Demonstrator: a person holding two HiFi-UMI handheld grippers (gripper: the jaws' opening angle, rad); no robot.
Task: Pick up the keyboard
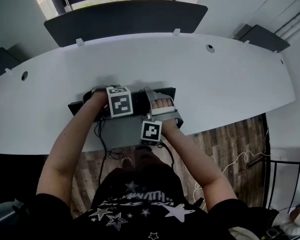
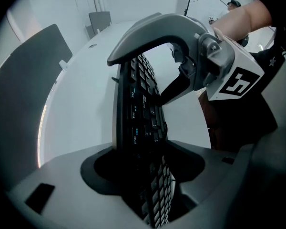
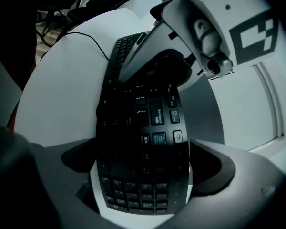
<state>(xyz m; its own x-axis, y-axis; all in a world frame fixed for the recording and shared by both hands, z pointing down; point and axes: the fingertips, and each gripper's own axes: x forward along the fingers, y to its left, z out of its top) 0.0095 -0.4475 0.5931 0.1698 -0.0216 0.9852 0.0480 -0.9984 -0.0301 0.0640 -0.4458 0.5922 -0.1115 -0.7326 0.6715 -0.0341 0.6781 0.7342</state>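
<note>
My right gripper has its jaws clamped across the keyboard on the desk. My left gripper straddles its other end, jaws apart.

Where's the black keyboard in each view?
Head view: the black flat computer keyboard sits at centre, at the near edge of the white curved desk top; only its left end shows clearly.
Left gripper view: centre, nearly edge-on, running from the middle down to the bottom.
Right gripper view: fills the centre, keys facing the camera.
Shared landmark: the white curved desk top beneath it.
</note>
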